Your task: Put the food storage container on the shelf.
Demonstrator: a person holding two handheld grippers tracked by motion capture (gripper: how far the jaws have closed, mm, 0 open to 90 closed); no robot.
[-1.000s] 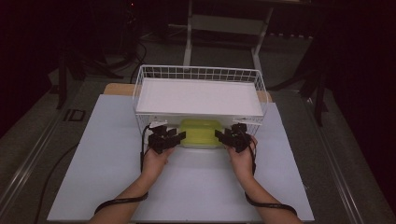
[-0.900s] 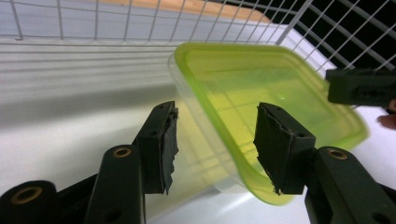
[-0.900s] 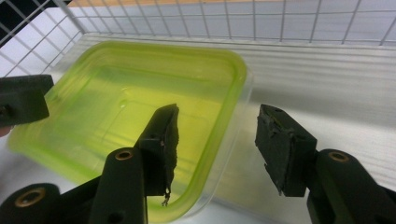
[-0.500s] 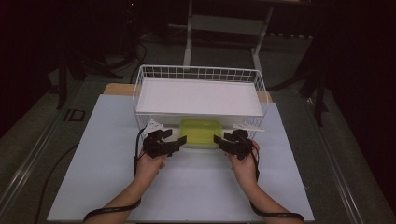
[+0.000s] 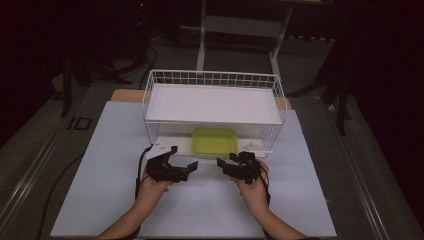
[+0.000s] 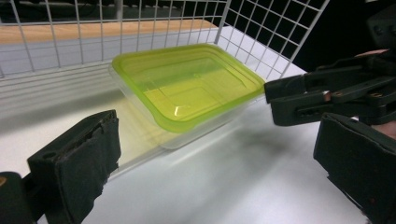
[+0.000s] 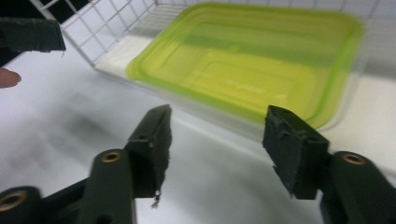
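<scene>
Both grippers hover empty in front of the green-lidded container!

The container [image 5: 215, 140] sits on the lower level of the white wire shelf [image 5: 212, 78], under its upper board, at the open front. Left gripper [image 5: 181, 167] and right gripper [image 5: 229, 169] hang just short of it over the white table [image 5: 100, 190], jaws apart, nothing held. By my read this is the gap between steps; next, each needs to slide in and close on a side rim.
</scene>
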